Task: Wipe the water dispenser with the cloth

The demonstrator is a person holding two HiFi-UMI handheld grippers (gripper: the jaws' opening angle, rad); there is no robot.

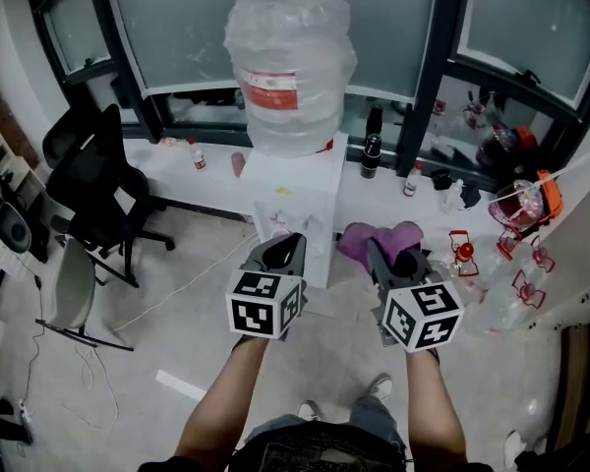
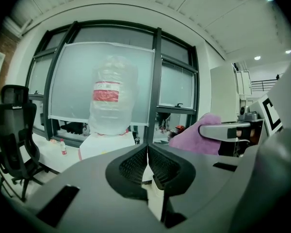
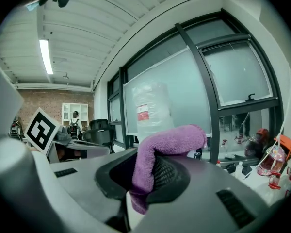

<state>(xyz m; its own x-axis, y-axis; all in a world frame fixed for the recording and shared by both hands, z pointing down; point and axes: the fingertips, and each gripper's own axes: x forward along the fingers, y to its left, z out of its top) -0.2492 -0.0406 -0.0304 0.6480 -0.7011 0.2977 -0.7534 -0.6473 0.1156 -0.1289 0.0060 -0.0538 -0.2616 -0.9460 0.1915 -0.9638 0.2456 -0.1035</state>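
Observation:
A white water dispenser [image 1: 297,205] stands against the window with a large clear bottle [image 1: 287,72] on top; the left gripper view shows the bottle [image 2: 110,101] ahead, and the bottle [image 3: 150,109] also shows in the right gripper view. My right gripper [image 1: 398,257] is shut on a purple cloth [image 1: 379,239], which drapes over its jaws [image 3: 167,152]. It hangs just right of the dispenser's lower front. My left gripper [image 1: 283,251] is shut with nothing in it, low in front of the dispenser; its jaws meet in the left gripper view [image 2: 147,165].
A black office chair [image 1: 98,190] stands to the left, with cables on the floor. A white sill [image 1: 192,170] along the window holds small bottles [image 1: 197,153] and a dark bottle [image 1: 372,144]. Red-and-clear items [image 1: 521,205] clutter the right side.

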